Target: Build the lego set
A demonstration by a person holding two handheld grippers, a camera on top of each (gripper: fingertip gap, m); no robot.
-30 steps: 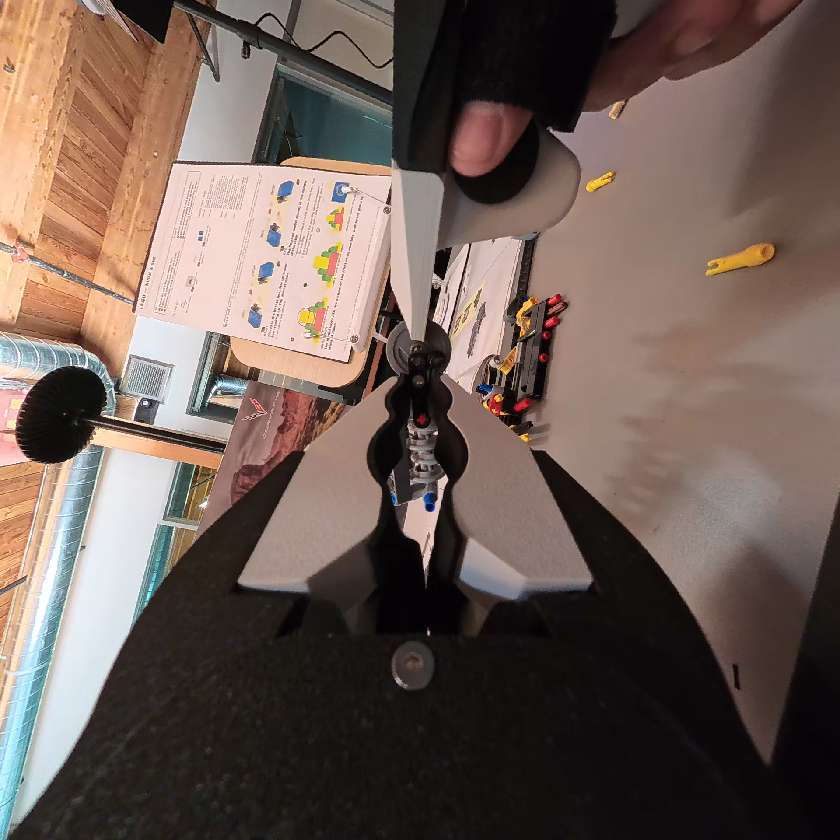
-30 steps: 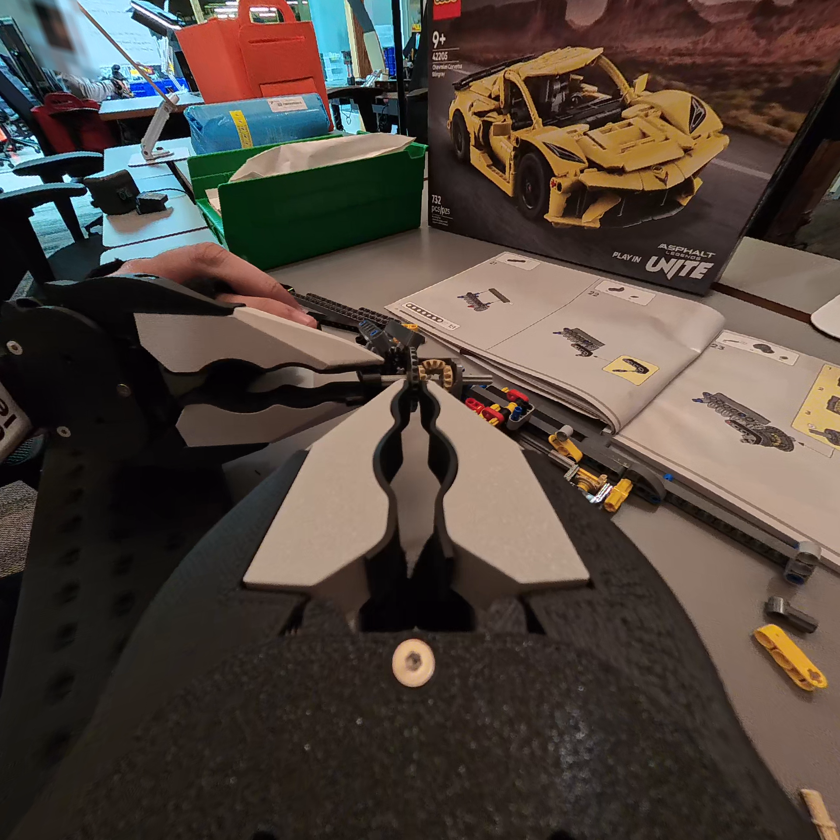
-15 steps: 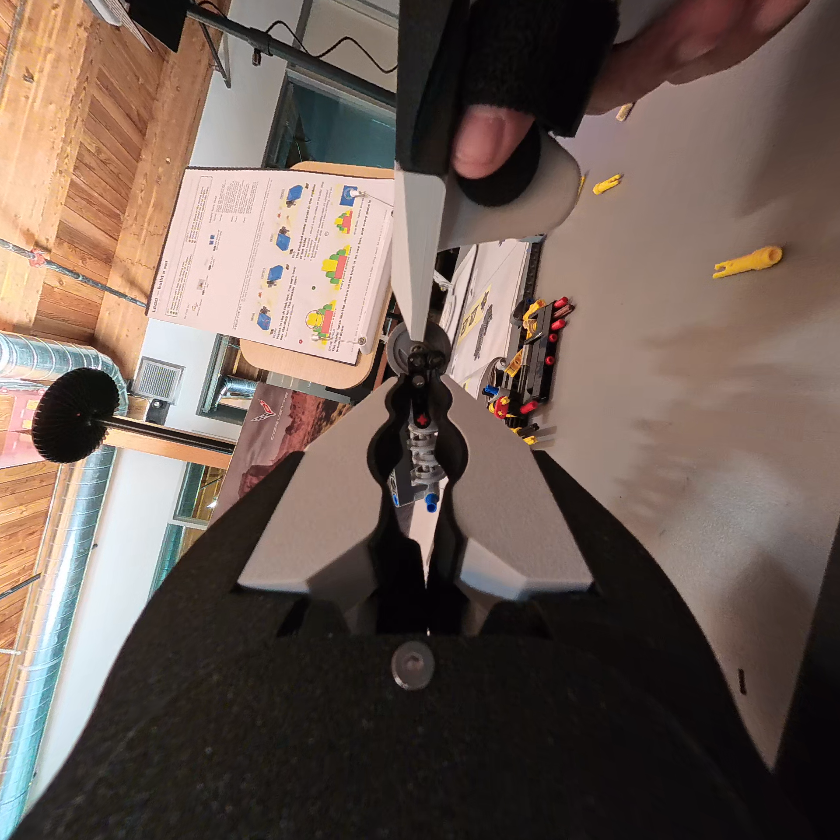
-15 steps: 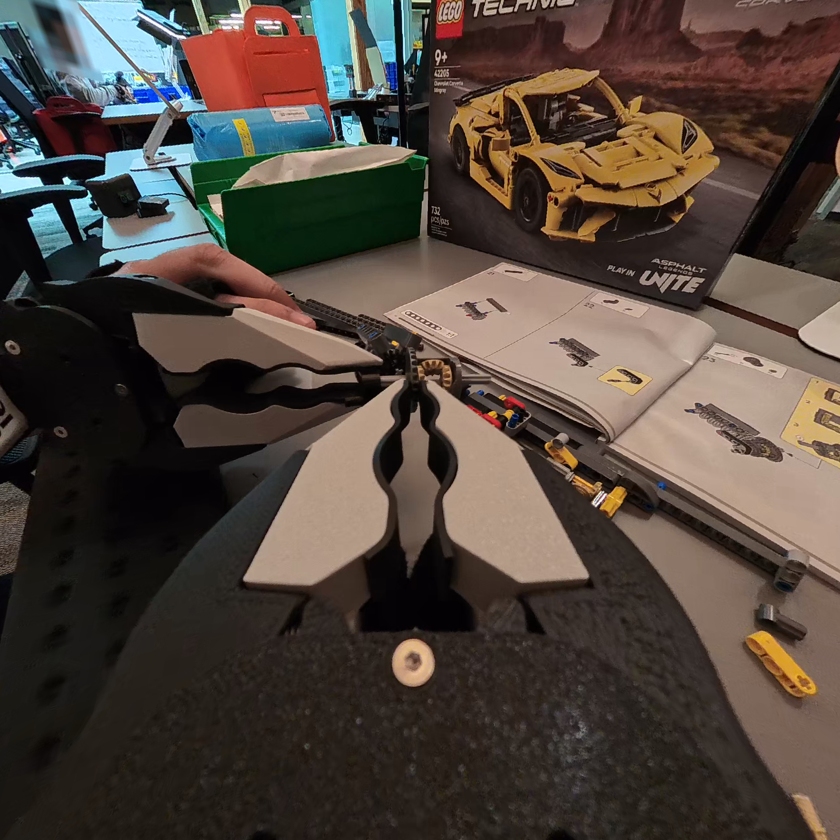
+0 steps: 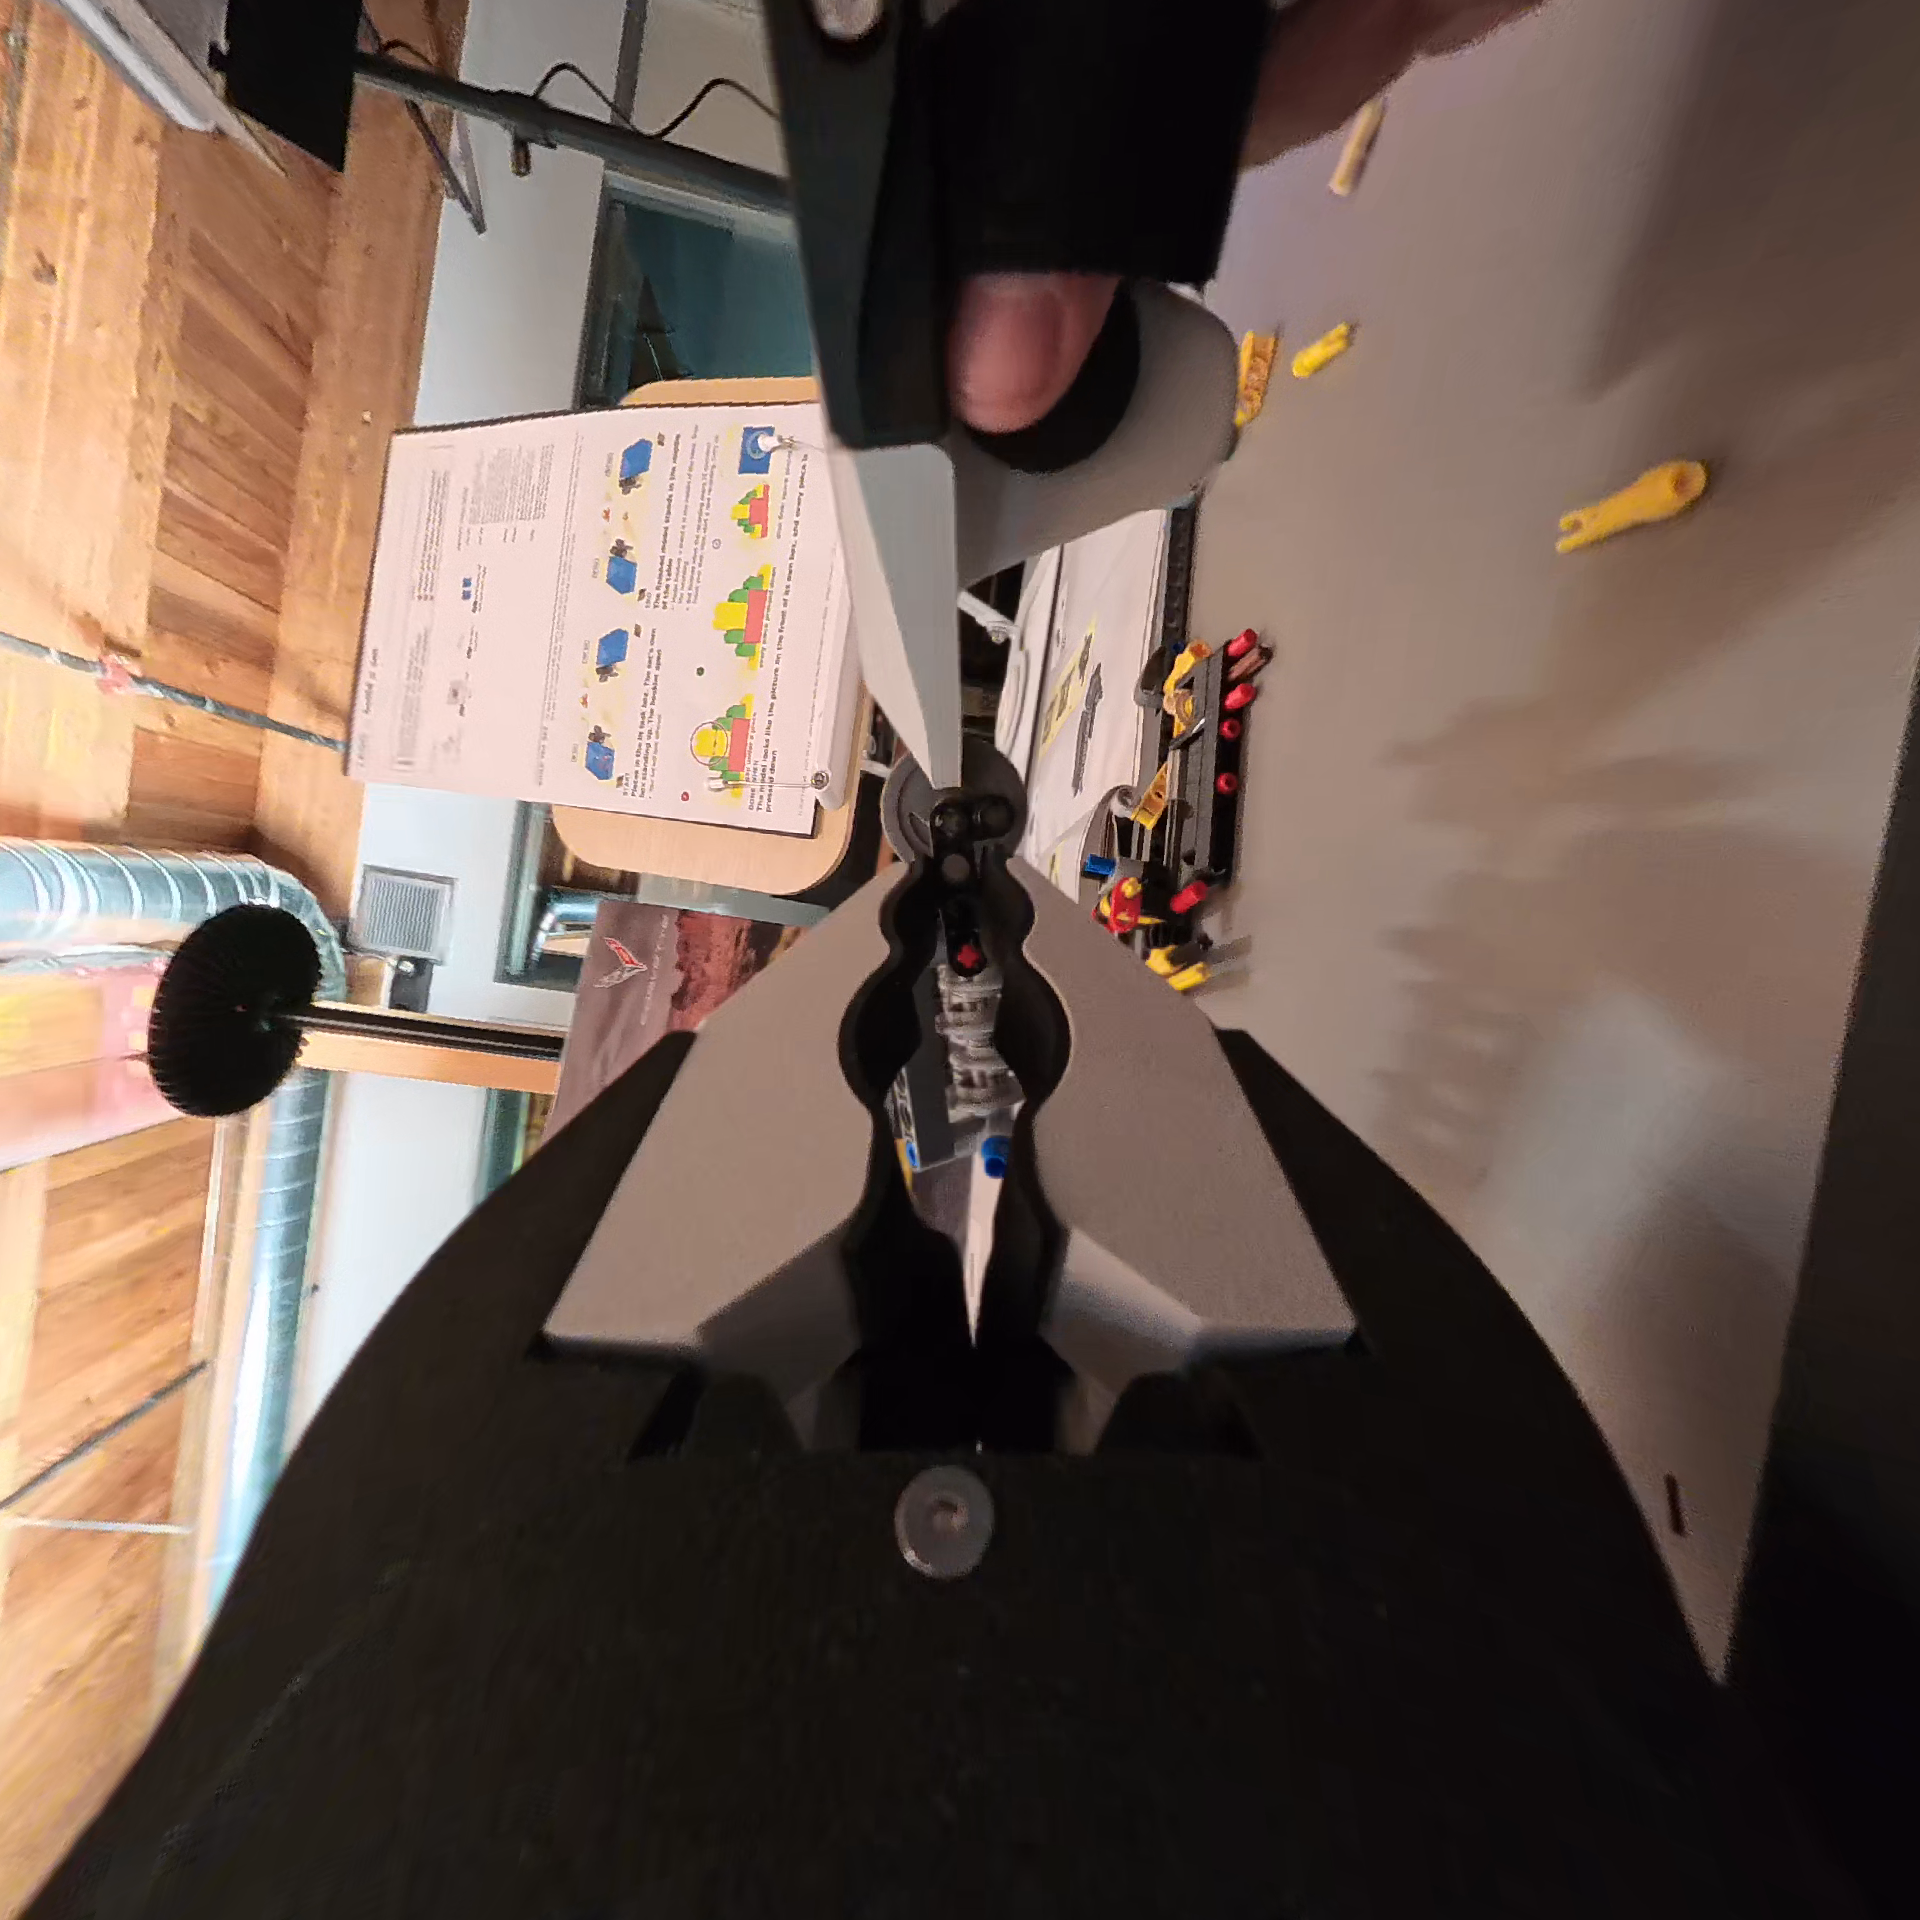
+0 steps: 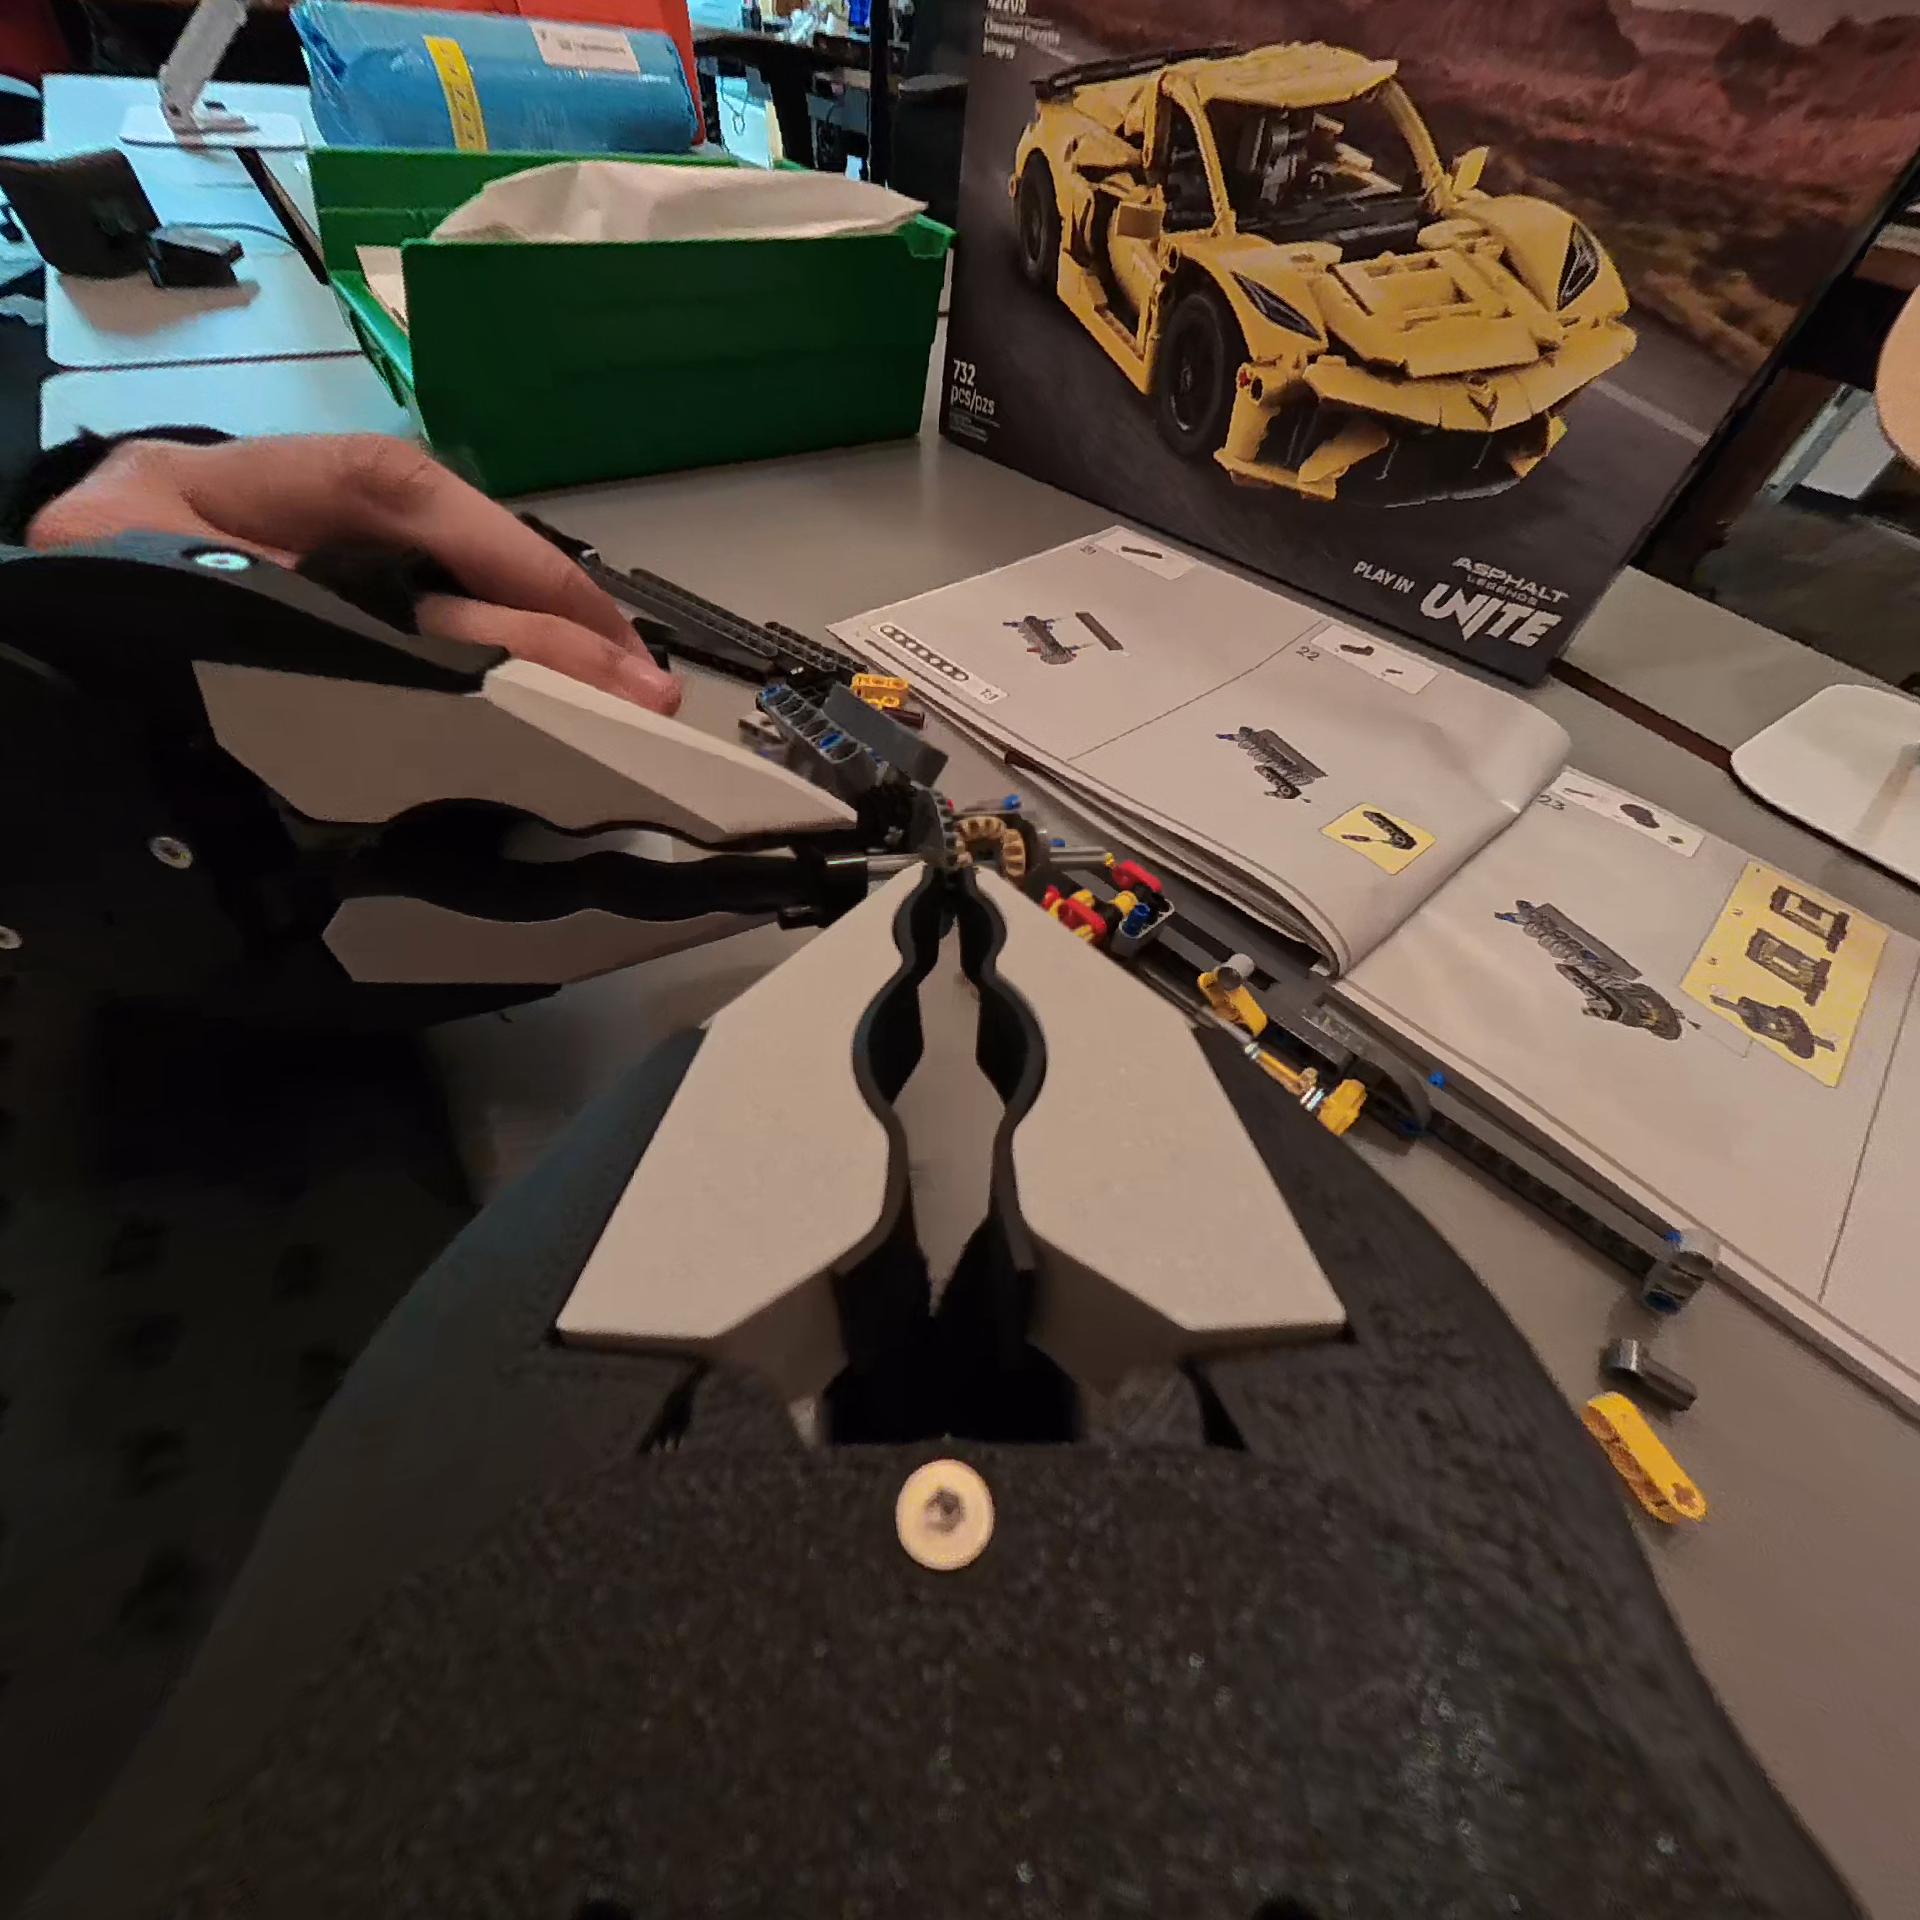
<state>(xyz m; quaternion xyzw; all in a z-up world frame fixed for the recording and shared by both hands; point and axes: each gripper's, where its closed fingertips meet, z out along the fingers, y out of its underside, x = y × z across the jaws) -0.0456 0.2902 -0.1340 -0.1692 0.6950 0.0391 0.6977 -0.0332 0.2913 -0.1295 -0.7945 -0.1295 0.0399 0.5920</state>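
Left tongs (image 5: 961,883) clamped on lego assembly (image 5: 966,1023), right tongs (image 6: 948,883) pinching its front end

Left wrist view: rolled sideways, table (image 5: 1558,935) runs up right side as vertical wall, wooden ceiling at left. Looks along own fingers, very close on small lego assembly (image 5: 971,1039) at tips.

Right wrist view: upright, looks forward and down over table (image 6: 831,520) toward instruction booklet (image 6: 1299,748) and set box (image 6: 1351,260).

Shared: same lego assembly (image 6: 935,821), each view catches other gripper — right gripper (image 5: 940,769) enters left view from top, left gripper (image 6: 831,862) enters right view from left. Views roughly perpendicular.
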